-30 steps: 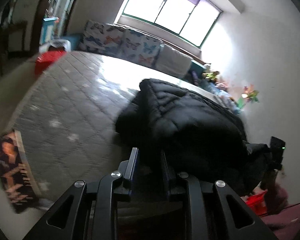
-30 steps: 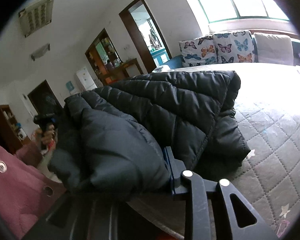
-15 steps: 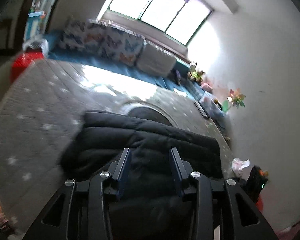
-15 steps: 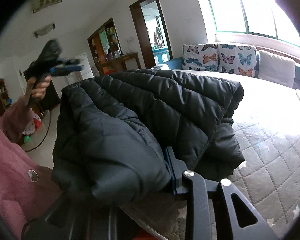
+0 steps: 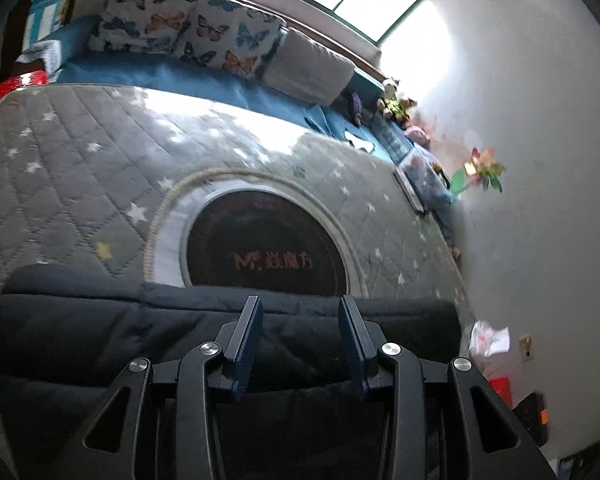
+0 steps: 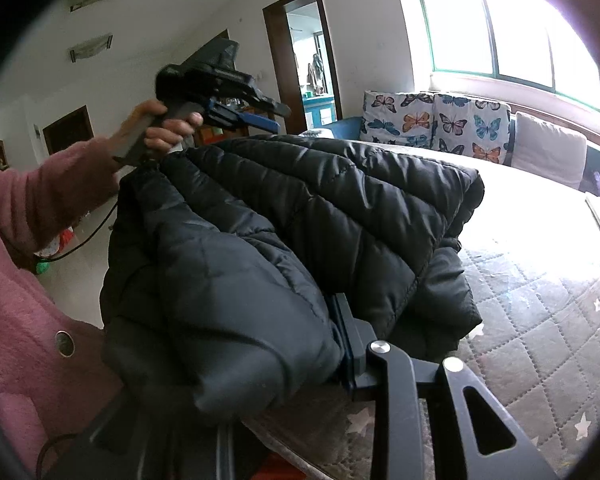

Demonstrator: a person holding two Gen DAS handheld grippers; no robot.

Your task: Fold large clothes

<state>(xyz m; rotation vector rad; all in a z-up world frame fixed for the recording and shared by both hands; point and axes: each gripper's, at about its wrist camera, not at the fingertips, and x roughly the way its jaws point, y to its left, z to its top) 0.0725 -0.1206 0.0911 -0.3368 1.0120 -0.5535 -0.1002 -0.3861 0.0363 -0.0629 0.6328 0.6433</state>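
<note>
A black quilted puffer jacket [image 6: 300, 224] lies folded on the near edge of a grey quilted mattress [image 6: 540, 300]. My right gripper [image 6: 308, 344] is shut on a thick fold of the jacket; only its right finger [image 6: 350, 344] shows, the other is hidden under the fabric. My left gripper [image 5: 300, 320] is open and empty, raised above the jacket [image 5: 140, 320] with its fingers pointing over the mattress [image 5: 100, 168]. It also shows in the right wrist view [image 6: 256, 114], held up in the person's hand past the jacket's far end.
Butterfly-print cushions [image 5: 188, 28] and a grey cushion [image 5: 308, 68] line the far side under a window. Toys and a paper flower [image 5: 480, 168] sit along the right wall. A dark round logo patch [image 5: 264, 240] marks the mattress. The person's pink sleeve [image 6: 28, 216] fills the left.
My left gripper has let go of the jacket, opened, and risen up above it. My right gripper has kept its hold and lifted slightly.
</note>
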